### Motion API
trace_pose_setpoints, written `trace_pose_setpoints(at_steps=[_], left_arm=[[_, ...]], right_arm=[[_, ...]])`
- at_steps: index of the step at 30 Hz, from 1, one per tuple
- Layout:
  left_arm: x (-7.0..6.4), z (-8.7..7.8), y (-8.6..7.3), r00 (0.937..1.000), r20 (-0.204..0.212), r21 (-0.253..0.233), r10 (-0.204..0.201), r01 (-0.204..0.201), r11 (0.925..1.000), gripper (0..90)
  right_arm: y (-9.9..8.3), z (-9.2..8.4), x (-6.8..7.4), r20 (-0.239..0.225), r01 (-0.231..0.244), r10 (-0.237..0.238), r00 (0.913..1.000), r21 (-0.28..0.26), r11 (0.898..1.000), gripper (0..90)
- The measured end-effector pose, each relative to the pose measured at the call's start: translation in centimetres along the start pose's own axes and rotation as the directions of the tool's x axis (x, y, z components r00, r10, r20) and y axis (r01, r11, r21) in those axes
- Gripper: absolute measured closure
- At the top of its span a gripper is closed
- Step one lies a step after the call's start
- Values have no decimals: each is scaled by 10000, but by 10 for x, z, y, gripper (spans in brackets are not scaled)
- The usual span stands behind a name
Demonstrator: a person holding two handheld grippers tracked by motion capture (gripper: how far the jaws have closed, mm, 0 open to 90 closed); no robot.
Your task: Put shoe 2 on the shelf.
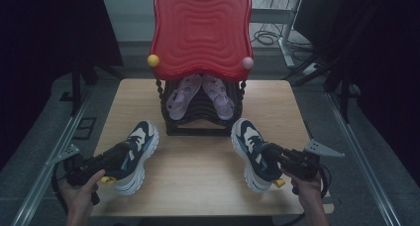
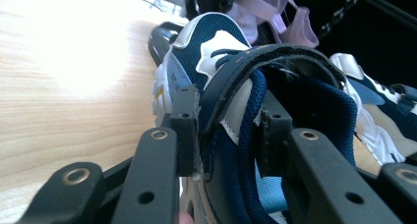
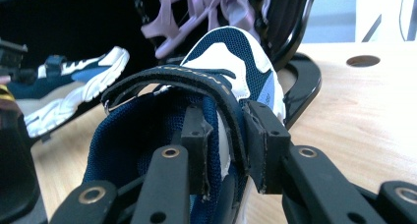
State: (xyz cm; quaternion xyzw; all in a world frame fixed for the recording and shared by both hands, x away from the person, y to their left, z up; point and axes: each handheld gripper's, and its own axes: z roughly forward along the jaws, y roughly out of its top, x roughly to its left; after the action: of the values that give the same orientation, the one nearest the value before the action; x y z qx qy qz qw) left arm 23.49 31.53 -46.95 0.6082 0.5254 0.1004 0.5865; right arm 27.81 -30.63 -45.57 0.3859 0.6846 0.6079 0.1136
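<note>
Left gripper (image 2: 223, 130) clamping left sneaker (image 2: 216, 62), right gripper (image 3: 228, 145) clamping right sneaker (image 3: 231, 62)

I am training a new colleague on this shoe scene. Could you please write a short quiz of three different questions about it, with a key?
1. True or false: the left hand-held gripper is shut on the side wall of the left sneaker.
2. Multiple choice: where are the lilac sandals? A) on the table B) on the black rack, under the red tray C) in a gripper.
3. Fill in: the right hand-held gripper is shut on the right sneaker's ____ wall and strap.

Key: 1 true; 2 B; 3 side.
</note>
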Motion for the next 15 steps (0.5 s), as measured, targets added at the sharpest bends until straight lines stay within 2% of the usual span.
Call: trace_pose_setpoints(at_steps=[3, 6, 15], left_arm=[[1, -1, 1, 10000, -50, -133, -54, 53, 9999, 679], [2, -2, 3, 9999, -107, -208, -55, 53, 9998, 680], [1, -3, 14, 10000, -15, -530, -11, 10, 9986, 680]], right_arm=[[3, -3, -2, 7, -48, 48, 10000, -267, 9996, 714], [5, -7, -6, 207, -92, 102, 9997, -459, 9989, 714], [11, -13, -14, 577, -241, 308, 9979, -1121, 9934, 714]])
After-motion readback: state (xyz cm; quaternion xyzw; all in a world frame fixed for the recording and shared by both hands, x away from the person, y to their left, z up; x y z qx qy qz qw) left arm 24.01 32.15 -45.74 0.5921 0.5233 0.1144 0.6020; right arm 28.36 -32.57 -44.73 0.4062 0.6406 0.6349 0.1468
